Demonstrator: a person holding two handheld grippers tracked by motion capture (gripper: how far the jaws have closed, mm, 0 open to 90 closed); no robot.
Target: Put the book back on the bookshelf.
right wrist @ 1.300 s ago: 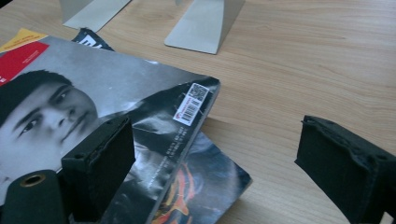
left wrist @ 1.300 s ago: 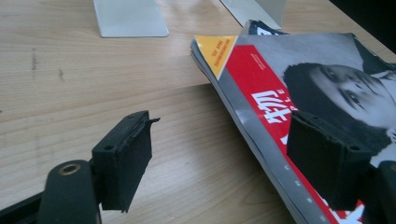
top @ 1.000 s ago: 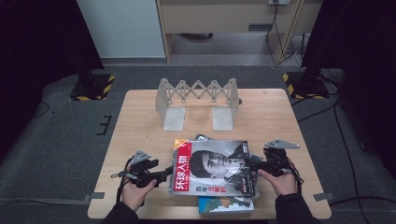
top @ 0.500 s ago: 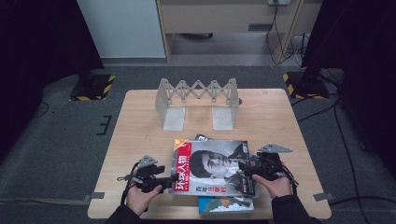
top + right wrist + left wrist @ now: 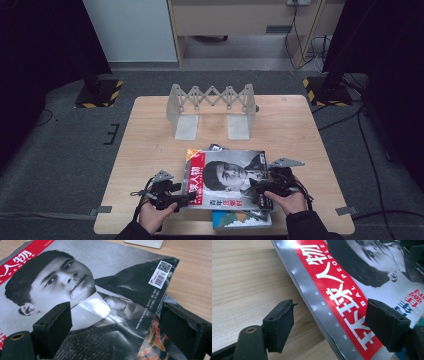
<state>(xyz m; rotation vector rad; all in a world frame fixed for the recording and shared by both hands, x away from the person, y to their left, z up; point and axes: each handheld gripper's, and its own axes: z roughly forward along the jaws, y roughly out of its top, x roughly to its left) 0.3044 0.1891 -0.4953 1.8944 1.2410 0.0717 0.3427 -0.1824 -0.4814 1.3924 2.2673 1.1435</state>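
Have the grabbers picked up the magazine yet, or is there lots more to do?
Not yet. The glossy magazine with the red title strip lies flat on a pile on the light wooden table. Both grippers have arrived: the left gripper has open jaws astride the magazine's spine edge, the right gripper open jaws astride its far edge. Neither is squeezing. Gripping and lifting are left, perhaps toward the grey folding rack.

Glossy paper magazine (image 5: 227, 177), cover creased and catching glare, on a pale matt wood-grain desk (image 5: 150, 135). Matt black, rough-edged rubbery pads (image 5: 279, 325) on the left claw (image 5: 337, 328). Dull grey plastic-looking folding rack (image 5: 212, 107) behind. Another glossy printed cover (image 5: 156, 340) beneath.
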